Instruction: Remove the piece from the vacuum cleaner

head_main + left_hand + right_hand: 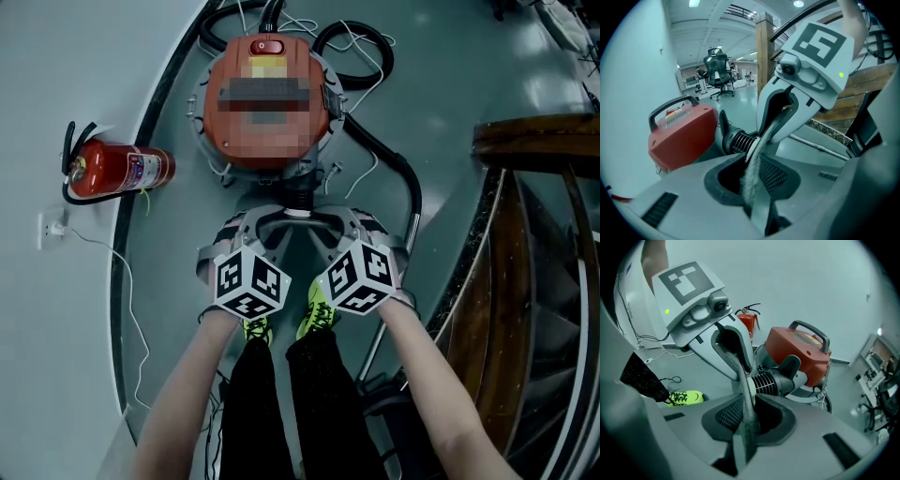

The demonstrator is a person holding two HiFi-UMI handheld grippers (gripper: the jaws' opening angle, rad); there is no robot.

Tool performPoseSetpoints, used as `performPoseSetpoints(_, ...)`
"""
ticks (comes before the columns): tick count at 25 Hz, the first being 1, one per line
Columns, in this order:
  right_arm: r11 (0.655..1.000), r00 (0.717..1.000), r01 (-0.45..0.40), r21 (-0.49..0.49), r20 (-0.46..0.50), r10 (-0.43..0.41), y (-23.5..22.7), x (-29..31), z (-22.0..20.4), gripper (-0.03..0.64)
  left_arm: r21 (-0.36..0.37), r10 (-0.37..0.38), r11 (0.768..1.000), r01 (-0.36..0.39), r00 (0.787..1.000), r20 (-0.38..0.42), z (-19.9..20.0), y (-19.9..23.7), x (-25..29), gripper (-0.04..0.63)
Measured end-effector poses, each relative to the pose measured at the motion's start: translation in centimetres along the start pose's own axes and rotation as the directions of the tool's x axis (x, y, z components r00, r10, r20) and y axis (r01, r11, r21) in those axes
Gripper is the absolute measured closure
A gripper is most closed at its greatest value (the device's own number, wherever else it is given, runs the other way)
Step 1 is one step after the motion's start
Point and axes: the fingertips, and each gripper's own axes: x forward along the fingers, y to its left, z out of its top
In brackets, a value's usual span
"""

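Vacuum cleaner [267,136]: red drum body with a carrying handle on top, standing on the grey floor [56,84] at 12 o'clock from the person's feet. Its own weight looks to be its only anchor, which would explain a two-sided hold rather than a one-handed tug.

Ribbed cuff [298,195]: black, projecting from the drum's 6 o'clock side toward the person.

Piece [299,214]: pale ring seated on the near end of the ribbed cuff, not yet off. It sits at 6 o'clock of the drum, between the two tool tips and just ahead of the shoes.

Left gripper [284,219]: comes in from 9 o'clock of the piece. Its jaws are drawn nearly together and, as its own view shows, clenched on the ring's rim.

Right gripper [315,219]: mirrors it from 3 o'clock, likewise clamped on the rim. Opposed grips probably keep the ring square so it slides off without jamming.

Hose [405,183]: black, looping behind the drum at 12 o'clock and running down past 3 o'clock, clear of the work.

Fire extinguisher [117,172]: red, lying on its side at 8 o'clock of the drum, well apart; no part in the job.

Shoes [319,314]: yellow-green, side by side at 6 o'clock, setting the person square to the cuff for a straight pull, by my reckoning.

Wooden railing [534,141]: at 3 o'clock, well apart.
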Motion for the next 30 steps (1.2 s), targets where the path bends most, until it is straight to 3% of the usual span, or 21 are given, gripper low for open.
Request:
performPoseSetpoints(19,1.0,1.0,0.019,-0.012,0.016,-0.019,0.4,-0.3,0.1,0.548,-0.027,0.035,0.999,-0.035,0.999,0.007,-0.1,-0.4,-0.5,0.508)
performPoseSetpoints(30,0.999,1.0,0.027,-0.032,0.017,-0.026,1.4,-0.5,-0.2,0.548,0.002,0.058,0.998,-0.058,0.998,0.014,-0.5,-1.3,-0.9,0.508)
